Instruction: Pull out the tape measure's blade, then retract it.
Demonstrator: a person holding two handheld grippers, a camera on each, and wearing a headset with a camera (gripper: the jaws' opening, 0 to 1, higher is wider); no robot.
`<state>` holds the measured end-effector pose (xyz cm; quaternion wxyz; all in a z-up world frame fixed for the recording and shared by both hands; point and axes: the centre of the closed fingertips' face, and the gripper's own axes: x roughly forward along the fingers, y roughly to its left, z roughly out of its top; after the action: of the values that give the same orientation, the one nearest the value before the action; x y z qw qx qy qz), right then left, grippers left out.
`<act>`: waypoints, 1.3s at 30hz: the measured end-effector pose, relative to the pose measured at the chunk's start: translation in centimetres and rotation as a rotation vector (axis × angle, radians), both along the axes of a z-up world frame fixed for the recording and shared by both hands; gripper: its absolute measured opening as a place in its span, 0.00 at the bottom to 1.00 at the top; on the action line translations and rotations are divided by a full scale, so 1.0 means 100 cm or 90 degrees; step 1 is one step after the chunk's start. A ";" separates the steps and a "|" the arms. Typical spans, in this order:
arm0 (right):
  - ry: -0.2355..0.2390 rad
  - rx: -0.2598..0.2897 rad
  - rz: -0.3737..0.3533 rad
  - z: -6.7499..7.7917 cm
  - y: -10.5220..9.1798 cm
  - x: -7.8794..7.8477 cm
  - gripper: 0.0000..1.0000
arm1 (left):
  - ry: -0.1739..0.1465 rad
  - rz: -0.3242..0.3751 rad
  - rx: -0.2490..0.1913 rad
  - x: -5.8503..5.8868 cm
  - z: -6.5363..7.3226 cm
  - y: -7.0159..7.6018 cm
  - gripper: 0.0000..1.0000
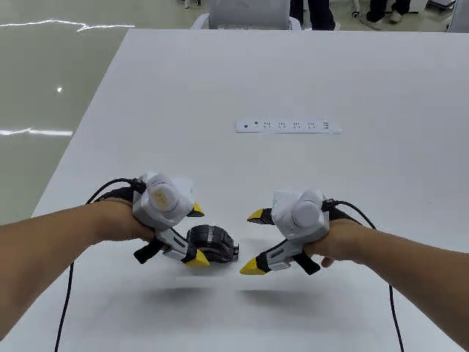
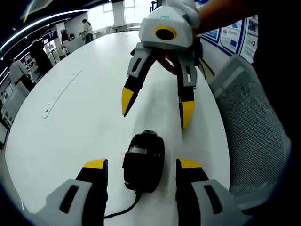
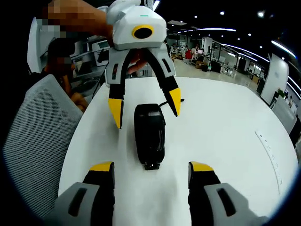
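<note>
Table [image 1: 293, 81]: white, wide bare top ahead and to rt. Left edge runs close by left forearm; far edge meets a chair [image 1: 249, 15]. Power strip [image 1: 288, 126] lies mid-table, well apart from the hands. Both hands low over near end, wrists turned inward, grippers facing tip to tip. Left gripper [image 1: 196, 235]: jaws apart, straddling tape measure [image 1: 212, 244], which lies on table w/ gaps both sides. Right gripper [image 1: 254, 241]: jaws apart, aimed at tape measure, near it. Count: 1 tape measure, 2 grippers, 1 power strip.

The tape [image 1: 211, 244] is showing matt black ribbed plastic, lower centre; the table [image 1: 220, 88] is looking smooth and faintly glossy; the chair [image 3: 33, 141] is showing mesh.
</note>
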<state>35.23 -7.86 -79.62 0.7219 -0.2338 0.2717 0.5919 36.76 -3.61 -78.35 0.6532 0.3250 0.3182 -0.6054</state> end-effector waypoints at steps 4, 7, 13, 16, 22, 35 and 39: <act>0.008 -0.011 0.001 -0.009 0.004 0.000 0.58 | 0.010 -0.009 0.016 -0.002 -0.006 -0.003 0.50; 0.012 -0.021 0.014 -0.014 0.008 -0.002 0.54 | 0.009 -0.024 0.030 -0.006 -0.010 -0.006 0.48; 0.013 -0.038 0.032 -0.021 0.008 -0.003 0.48 | 0.010 -0.034 0.054 -0.005 -0.015 -0.007 0.45; 0.007 -0.054 0.043 -0.025 0.008 -0.003 0.45 | 0.020 -0.036 0.068 -0.007 -0.018 -0.005 0.42; 0.000 -0.068 0.043 -0.027 0.008 0.003 0.36 | -0.008 -0.047 0.073 -0.002 -0.017 -0.004 0.32; 0.001 -0.096 0.050 -0.036 0.008 0.004 0.23 | -0.018 -0.061 0.082 -0.001 -0.018 -0.004 0.31; -0.001 -0.104 0.058 -0.039 0.009 0.004 0.23 | -0.016 -0.059 0.082 -0.001 -0.018 -0.005 0.30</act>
<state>35.58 -6.96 -83.49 0.6728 -0.3049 0.3076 0.5998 36.69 -4.13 -80.16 0.6063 0.3882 0.3327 -0.6091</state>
